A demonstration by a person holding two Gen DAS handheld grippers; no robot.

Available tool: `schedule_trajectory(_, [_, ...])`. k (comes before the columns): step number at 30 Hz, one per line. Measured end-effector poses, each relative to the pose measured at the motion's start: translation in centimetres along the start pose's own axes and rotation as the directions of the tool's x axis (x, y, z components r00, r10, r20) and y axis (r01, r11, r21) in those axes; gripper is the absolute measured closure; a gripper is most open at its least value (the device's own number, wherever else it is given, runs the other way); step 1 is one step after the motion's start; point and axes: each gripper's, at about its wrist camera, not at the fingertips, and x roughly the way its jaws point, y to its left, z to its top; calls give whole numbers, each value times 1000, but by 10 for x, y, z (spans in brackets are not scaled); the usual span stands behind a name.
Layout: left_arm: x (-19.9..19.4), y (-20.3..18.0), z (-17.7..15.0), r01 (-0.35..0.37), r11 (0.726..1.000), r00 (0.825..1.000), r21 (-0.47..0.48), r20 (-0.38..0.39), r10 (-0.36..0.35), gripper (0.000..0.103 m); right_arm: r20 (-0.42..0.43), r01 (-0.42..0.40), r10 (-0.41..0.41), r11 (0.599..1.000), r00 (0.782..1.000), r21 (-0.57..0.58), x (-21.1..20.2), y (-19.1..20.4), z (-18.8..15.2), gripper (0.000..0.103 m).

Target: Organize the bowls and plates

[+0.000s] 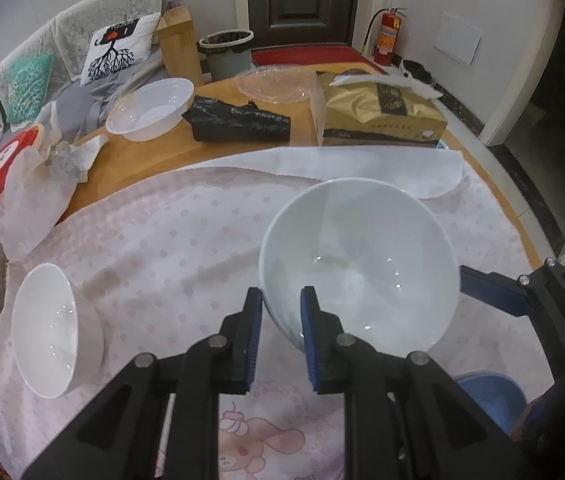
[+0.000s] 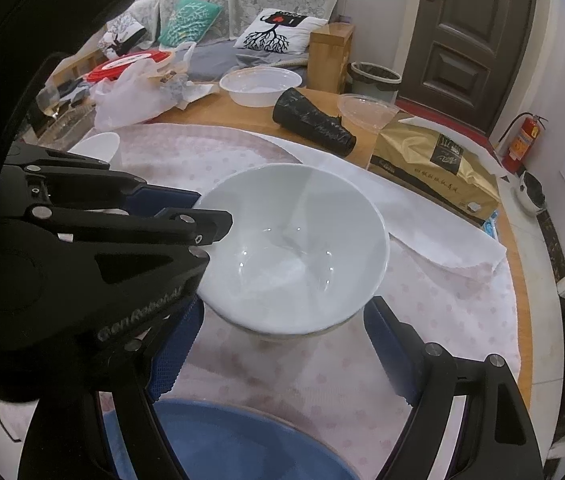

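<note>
A large white bowl (image 1: 358,256) is held tilted above the pink dotted cloth (image 1: 170,232). My left gripper (image 1: 281,300) is shut on the bowl's near rim, one finger inside and one outside. The same bowl shows in the right wrist view (image 2: 294,248), with the left gripper (image 2: 206,216) clamped on its left rim. My right gripper (image 2: 282,332) is open, its fingers apart on either side below the bowl. A smaller white bowl (image 1: 56,330) lies tilted on the cloth at the left. A blue plate (image 2: 218,440) lies under the right gripper.
At the back of the wooden table (image 1: 170,148) stand a white plastic bowl (image 1: 150,108), a black bag roll (image 1: 238,120), a clear lid (image 1: 278,82), a gold packet (image 1: 382,114) and a red-lidded tub in a plastic bag (image 1: 6,168). A sofa lies beyond.
</note>
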Motion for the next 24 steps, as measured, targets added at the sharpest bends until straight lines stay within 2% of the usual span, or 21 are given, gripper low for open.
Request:
schedule_trajectory(7, [-34,19,-2,4,1000,999,-27,52,-2,87,48,10,-5,995,999,-99,-28,28,4,22])
schedule_trajectory(10, [-49,38,-6,-7,999,997,-50,71,11,87,88,4,9,990,996,-143,-39,48,7,10])
schedule_trajectory(14, [-70,74,-15,-33,995,995,-93,94,42,86,141,-13,44,976,989,-215,-50,79,12,6])
schedule_trajectory(16, [-79,97,-20,-46,992,993,-121,103,59,84,145,-31,68,970,987,-240,-51,97,17,2])
schedule_trajectory(20, [-89,135,-33,-66,984,990,-166,112,85,80,132,-126,165,957,977,-263,-45,130,28,1])
schedule_trajectory(24, [-88,171,-46,-93,974,988,-207,100,116,79,103,-147,183,947,978,-286,-28,159,37,1])
